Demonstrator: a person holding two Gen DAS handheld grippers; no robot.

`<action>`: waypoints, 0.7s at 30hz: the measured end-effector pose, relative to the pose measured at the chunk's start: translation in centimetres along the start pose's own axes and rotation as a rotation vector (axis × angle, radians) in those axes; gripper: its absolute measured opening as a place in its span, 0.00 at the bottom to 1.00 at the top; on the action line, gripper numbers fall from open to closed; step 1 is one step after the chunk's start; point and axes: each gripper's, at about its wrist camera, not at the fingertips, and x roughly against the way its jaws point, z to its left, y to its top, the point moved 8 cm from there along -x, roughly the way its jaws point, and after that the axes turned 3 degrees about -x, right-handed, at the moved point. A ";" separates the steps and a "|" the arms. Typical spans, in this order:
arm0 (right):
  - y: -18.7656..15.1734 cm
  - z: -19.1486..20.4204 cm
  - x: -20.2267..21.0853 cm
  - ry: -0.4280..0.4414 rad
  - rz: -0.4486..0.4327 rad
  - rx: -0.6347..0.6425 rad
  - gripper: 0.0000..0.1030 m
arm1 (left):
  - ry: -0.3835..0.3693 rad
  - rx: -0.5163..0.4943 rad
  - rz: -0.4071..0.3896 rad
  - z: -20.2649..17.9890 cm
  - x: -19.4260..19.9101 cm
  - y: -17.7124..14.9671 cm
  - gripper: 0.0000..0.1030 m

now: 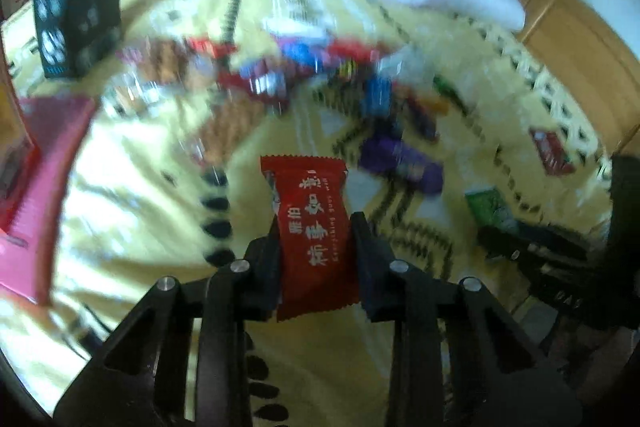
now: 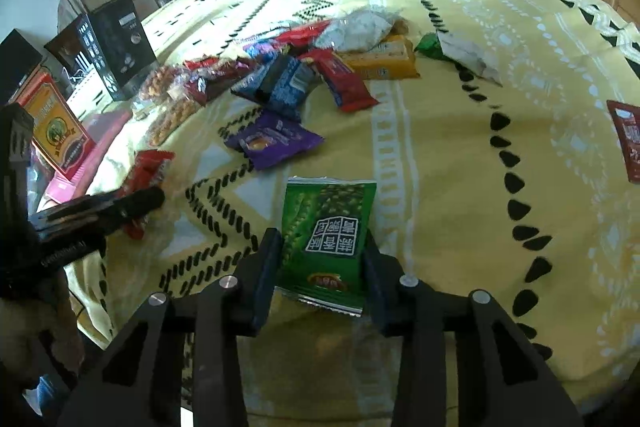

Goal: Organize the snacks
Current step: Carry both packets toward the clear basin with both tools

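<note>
red foil sits pinched in our left tongs [image 1: 316, 239]: a red packet [image 1: 310, 227], clamped on both sides and seemingly clear of the bed [image 1: 140, 163], though the blur leaves that unsure. our right tongs [image 2: 322, 259] stand narrow on a green packet [image 2: 326, 239], pads against its edges; whether it has left the bed we cannot tell. the other snacks lie in a loose pile [image 2: 296, 67] mid-bed, with a purple packet [image 2: 276, 141] apart on the near side and one more red one [image 2: 628, 143] far to the right.

we judge this the pick-up step, both tongs loaded. next we need a spot for each kind, perhaps the boxes [image 2: 116, 47] at the left edge, and a carry without crushing.

the red packet bears white chinese characters and a line of small latin print too fine to read; the green one shows a white four-character seal.
</note>
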 end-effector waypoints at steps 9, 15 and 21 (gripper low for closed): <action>5.5 3.0 5.1 0.016 -0.132 0.083 0.40 | -0.053 0.042 -0.377 1.6 12.8 8.5 0.30; 11.4 9.9 10.0 0.073 -0.275 0.210 0.40 | -0.012 0.068 -0.627 4.7 22.4 11.1 0.30; 16.0 18.9 13.5 0.151 -0.385 0.341 0.40 | 0.090 0.068 -0.819 7.9 30.2 11.1 0.30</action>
